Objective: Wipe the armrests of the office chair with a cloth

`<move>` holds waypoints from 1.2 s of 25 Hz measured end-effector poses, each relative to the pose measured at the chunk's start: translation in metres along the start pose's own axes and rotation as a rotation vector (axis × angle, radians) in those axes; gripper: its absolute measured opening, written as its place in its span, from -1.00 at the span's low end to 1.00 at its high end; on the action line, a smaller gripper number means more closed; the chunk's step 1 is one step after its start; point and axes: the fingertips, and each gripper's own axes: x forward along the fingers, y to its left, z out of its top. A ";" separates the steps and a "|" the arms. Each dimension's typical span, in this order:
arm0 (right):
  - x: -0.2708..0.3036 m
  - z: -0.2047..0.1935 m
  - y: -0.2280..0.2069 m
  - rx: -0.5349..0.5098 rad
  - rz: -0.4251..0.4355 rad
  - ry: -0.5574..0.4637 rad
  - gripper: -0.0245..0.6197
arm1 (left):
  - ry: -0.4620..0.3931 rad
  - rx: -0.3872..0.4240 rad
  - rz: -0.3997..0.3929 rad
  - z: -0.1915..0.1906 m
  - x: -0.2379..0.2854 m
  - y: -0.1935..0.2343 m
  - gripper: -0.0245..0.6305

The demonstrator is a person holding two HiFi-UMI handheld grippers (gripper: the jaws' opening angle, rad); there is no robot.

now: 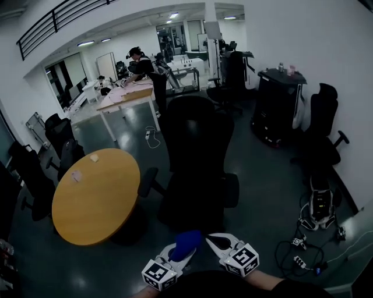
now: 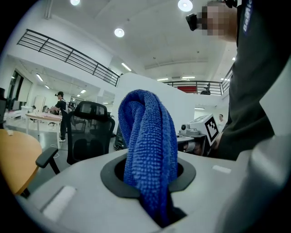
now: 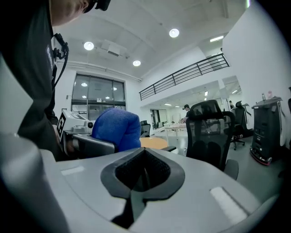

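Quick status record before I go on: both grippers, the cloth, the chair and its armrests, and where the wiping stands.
left gripper: shut on the blue cloth, which stands up out of its jaws
right gripper: shut, nothing between its jaws
office chair: black, straight ahead of both grippers
armrests: one on each side, neither touched
round table: wooden, left of the chair
progress: wiping not yet begun; both grippers are short of the chair

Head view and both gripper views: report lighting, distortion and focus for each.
Head view: dim, fisheye-curved walls, office chair a dark silhouette. Left gripper view: blue cloth sharp, ceiling lights glaring. Right gripper view: ceiling lamps blown out, corners vignetted black.
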 end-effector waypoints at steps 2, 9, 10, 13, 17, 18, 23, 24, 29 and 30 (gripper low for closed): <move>0.005 0.003 0.012 -0.005 -0.001 0.002 -0.91 | 0.004 -0.002 -0.006 0.003 -0.012 0.002 -0.59; 0.014 0.002 0.033 -0.023 -0.019 -0.004 -0.91 | 0.001 -0.018 -0.024 -0.002 -0.031 0.013 -0.59; 0.014 -0.001 0.033 -0.017 -0.027 -0.003 -0.91 | 0.001 -0.018 -0.025 -0.005 -0.032 0.014 -0.59; 0.016 -0.008 0.041 0.001 -0.032 0.001 -0.91 | 0.000 -0.023 -0.024 -0.008 -0.039 0.013 -0.59; 0.025 -0.008 0.046 -0.015 -0.013 0.013 -0.91 | -0.018 -0.029 -0.024 -0.012 -0.046 0.022 -0.59; 0.027 -0.007 0.047 -0.012 -0.012 0.015 -0.91 | -0.019 -0.032 -0.021 -0.012 -0.047 0.023 -0.59; 0.034 -0.007 0.053 -0.027 0.005 0.024 -0.91 | -0.032 -0.021 -0.010 -0.010 -0.054 0.026 -0.59; 0.035 -0.007 0.053 -0.030 0.005 0.026 -0.91 | -0.032 -0.021 -0.008 -0.010 -0.055 0.027 -0.59; 0.039 -0.007 0.053 -0.042 0.012 0.034 -0.91 | -0.038 -0.013 -0.003 -0.009 -0.056 0.028 -0.59; 0.040 -0.008 0.053 -0.042 0.013 0.035 -0.91 | -0.038 -0.012 -0.001 -0.010 -0.056 0.029 -0.59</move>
